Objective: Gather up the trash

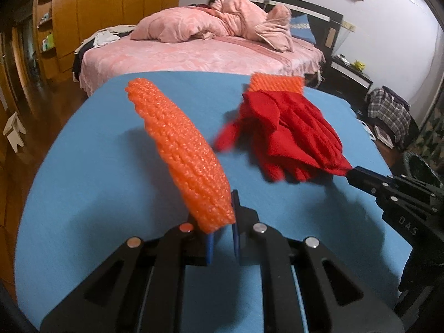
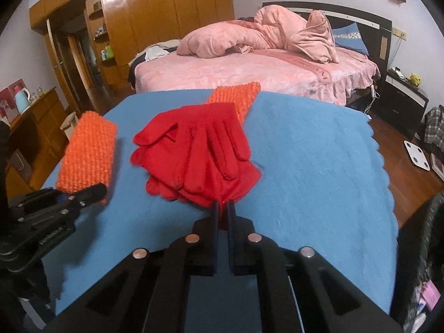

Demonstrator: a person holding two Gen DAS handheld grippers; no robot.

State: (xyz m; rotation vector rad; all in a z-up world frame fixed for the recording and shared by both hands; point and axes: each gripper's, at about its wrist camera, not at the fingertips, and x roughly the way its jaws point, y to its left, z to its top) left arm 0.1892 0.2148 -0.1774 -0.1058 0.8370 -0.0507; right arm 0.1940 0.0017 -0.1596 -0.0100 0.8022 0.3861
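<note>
A: Left gripper (image 1: 222, 222): pinched onto near end of orange foam mesh sleeve (image 1: 180, 149), w/ sleeve sticking up and away over blue cloth (image 1: 83, 166). Reads as light, springy, squashable; holds own shape when lifted. Grip at end looks OK; mid-body prob. steadier.

B: Right gripper (image 2: 222, 208): clamped tight on wrist end of red gloves (image 2: 194, 155), w/ glove digits fanned out across cloth. Soft, limp, no stiffness; likely to droop and drag if raised by one edge. Looks like more than one glove stacked, so lower layer could slip out. Better to bunch the cuffs.

A: Second orange mesh piece (image 2: 236, 100): flat at far edge of cloth, partly under gloves, touching them. Prob. same light, non-fragile stuff; could be dragged along w/ gloves.

B: Writing: "DAS" embossed on right gripper body, seen from left wrist view. Pale lettering along pink bed (image 2: 249, 83) cover edge, too blurred to read. Red box by kettle (image 2: 22, 100) printed, illegible. No labels on mesh or gloves.
</note>
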